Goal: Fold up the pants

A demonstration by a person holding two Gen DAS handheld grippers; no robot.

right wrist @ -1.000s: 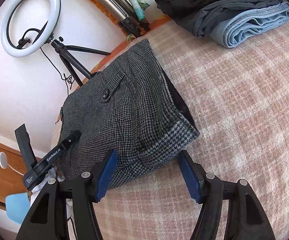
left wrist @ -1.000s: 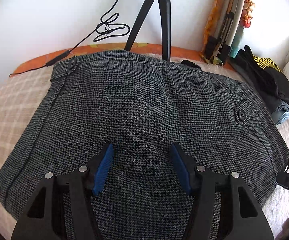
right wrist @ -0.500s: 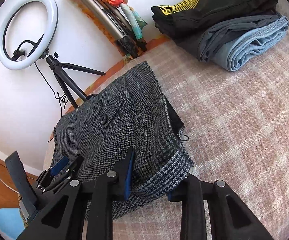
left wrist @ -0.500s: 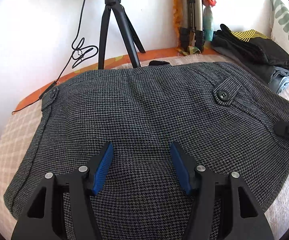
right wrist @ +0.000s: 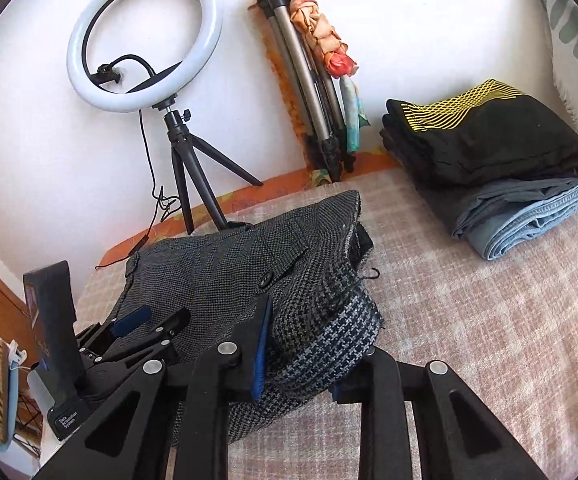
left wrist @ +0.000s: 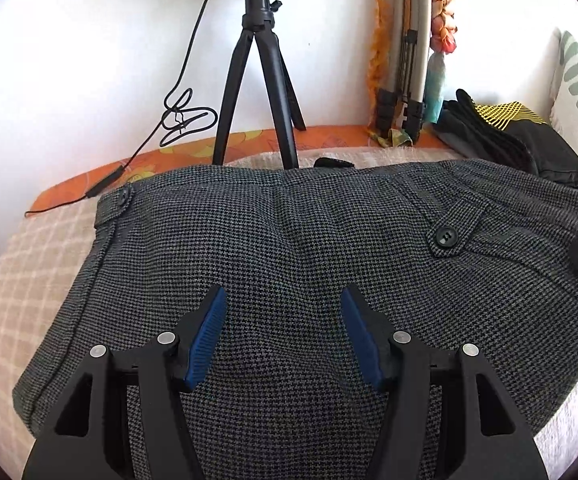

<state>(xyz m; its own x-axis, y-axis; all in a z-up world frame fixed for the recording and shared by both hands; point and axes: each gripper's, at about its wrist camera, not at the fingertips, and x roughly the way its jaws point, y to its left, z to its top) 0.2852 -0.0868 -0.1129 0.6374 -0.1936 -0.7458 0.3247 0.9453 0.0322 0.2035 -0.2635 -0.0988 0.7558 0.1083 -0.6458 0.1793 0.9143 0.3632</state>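
Note:
Grey houndstooth pants [left wrist: 289, 248] lie folded on the checked bedspread, with a buttoned pocket flap [left wrist: 445, 237] at the right. My left gripper [left wrist: 283, 332] is open, its blue pads resting on top of the pants near the front edge. In the right wrist view the pants [right wrist: 249, 268] sit at the centre left. My right gripper [right wrist: 301, 356] is shut on the near right corner of the folded pants, which bunches up between its fingers. The left gripper [right wrist: 145, 328] shows at the left on the fabric.
A ring light on a black tripod [right wrist: 181, 152] and a folded silver tripod [right wrist: 309, 92] stand at the wall. A stack of folded black and blue clothes [right wrist: 497, 168] lies at the back right. The checked bedspread [right wrist: 489, 320] spreads to the right.
My right gripper has moved in and closed on the pants' corner, lifting it slightly. The left gripper stays open on the fabric while its view has shifted right.

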